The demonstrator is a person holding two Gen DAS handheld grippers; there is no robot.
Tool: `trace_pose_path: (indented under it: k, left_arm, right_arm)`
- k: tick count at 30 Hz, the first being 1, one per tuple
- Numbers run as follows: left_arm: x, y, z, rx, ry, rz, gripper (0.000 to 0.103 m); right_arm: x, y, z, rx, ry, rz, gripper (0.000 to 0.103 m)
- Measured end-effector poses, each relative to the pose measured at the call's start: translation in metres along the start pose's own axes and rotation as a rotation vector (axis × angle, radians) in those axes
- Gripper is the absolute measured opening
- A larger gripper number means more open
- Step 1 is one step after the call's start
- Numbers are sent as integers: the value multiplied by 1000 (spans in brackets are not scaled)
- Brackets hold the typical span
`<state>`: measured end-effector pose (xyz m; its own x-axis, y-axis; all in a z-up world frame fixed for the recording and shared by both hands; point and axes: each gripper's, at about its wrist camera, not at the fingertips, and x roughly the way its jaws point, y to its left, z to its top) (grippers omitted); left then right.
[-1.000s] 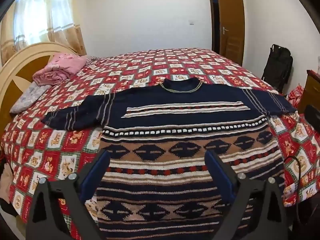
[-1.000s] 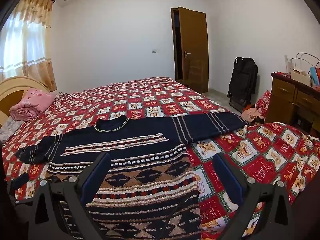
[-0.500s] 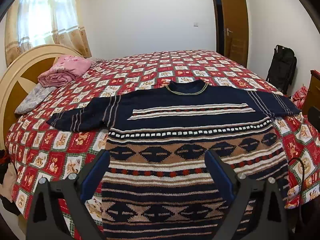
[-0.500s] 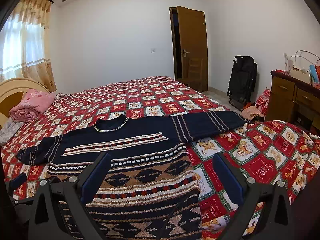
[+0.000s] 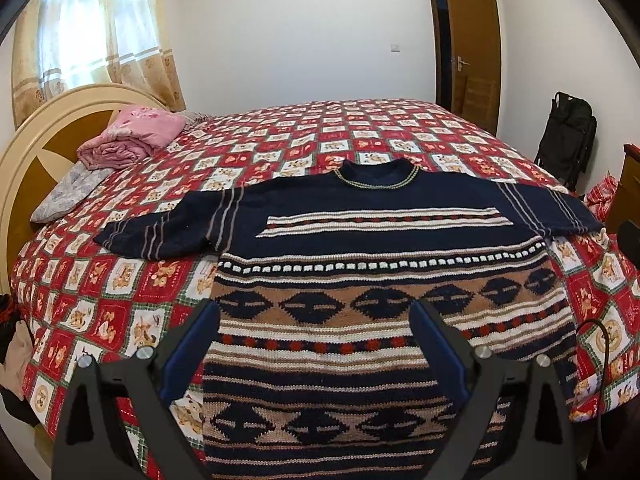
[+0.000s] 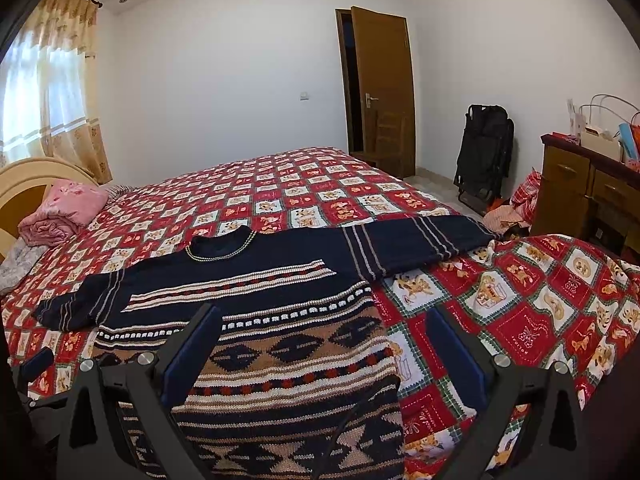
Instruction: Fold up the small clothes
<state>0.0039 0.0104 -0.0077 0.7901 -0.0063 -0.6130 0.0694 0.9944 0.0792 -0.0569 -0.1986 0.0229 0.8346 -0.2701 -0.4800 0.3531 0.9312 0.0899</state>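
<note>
A navy sweater (image 5: 360,240) with tan, white and red patterned bands lies flat on the bed, collar away from me, both sleeves spread sideways. It also shows in the right wrist view (image 6: 260,300). My left gripper (image 5: 316,340) is open and empty, held above the sweater's lower body. My right gripper (image 6: 324,344) is open and empty, above the sweater's right lower edge. The sweater's hem hangs over the near bed edge below both grippers.
The bed has a red checked cover (image 5: 280,148) and a cream headboard (image 5: 40,132) at left. Folded pink bedding (image 5: 132,136) lies near the headboard. A wooden dresser (image 6: 588,192), a black folded chair (image 6: 486,152) and a brown door (image 6: 384,88) stand at right.
Both grippers have risen and drawn back a little, so more of the bed and sweater shows. The sweater has not moved. Both grippers stay open.
</note>
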Motion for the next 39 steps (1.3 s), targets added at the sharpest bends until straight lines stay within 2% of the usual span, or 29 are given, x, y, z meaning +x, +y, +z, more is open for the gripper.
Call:
trace_pose_path:
  k: [39]
  left_arm:
    - [0, -8, -4, 15, 5, 4, 98]
  right_arm:
    - [3, 3, -2, 4, 23, 4, 102]
